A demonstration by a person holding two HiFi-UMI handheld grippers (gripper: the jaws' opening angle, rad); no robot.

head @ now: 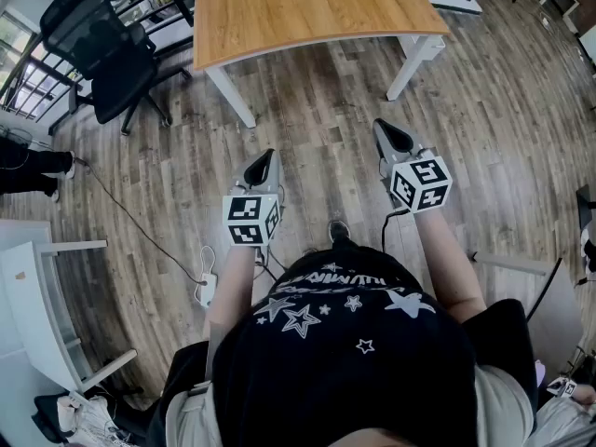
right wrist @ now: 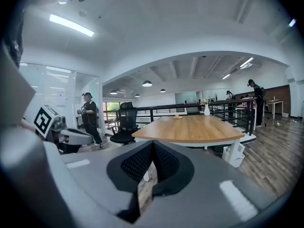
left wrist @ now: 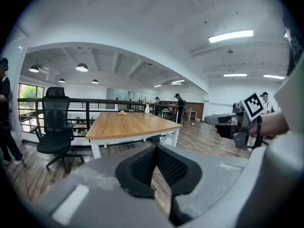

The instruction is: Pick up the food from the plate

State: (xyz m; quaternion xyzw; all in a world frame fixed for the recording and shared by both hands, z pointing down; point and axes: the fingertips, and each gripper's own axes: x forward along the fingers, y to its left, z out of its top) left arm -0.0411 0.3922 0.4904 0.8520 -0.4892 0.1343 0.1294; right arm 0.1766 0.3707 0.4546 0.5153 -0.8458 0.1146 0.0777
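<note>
Left gripper (head: 264, 161) first: it's held out over the wooden floor (head: 317, 147), short of the bench (head: 307, 7). Its fingers (left wrist: 138, 167) are pressed together with nothing between them. Beyond those fingertips and a little to their left, at the bench's far end, sits the plate (left wrist: 122, 113). On it is a small orange-brown piece of food (left wrist: 122, 111), too small to name. A white vase (left wrist: 147, 108) stands to the right of the plate.

Over to the right gripper (head: 393, 136), and it's the same story. Its fingers (right wrist: 167, 164) are closed tight on nothing and point along the bench, with the plate beyond the tips and slightly to their right.

This reads as the approach step: nothing is grasped yet, and both tools are well apart from the food. The next move, as I judge it, is to walk round or lean in and bring one pair of fingers to that far end. They need to part before arriving, come down on either side of the food rather than the plate rim, then close gently and lift.
</note>
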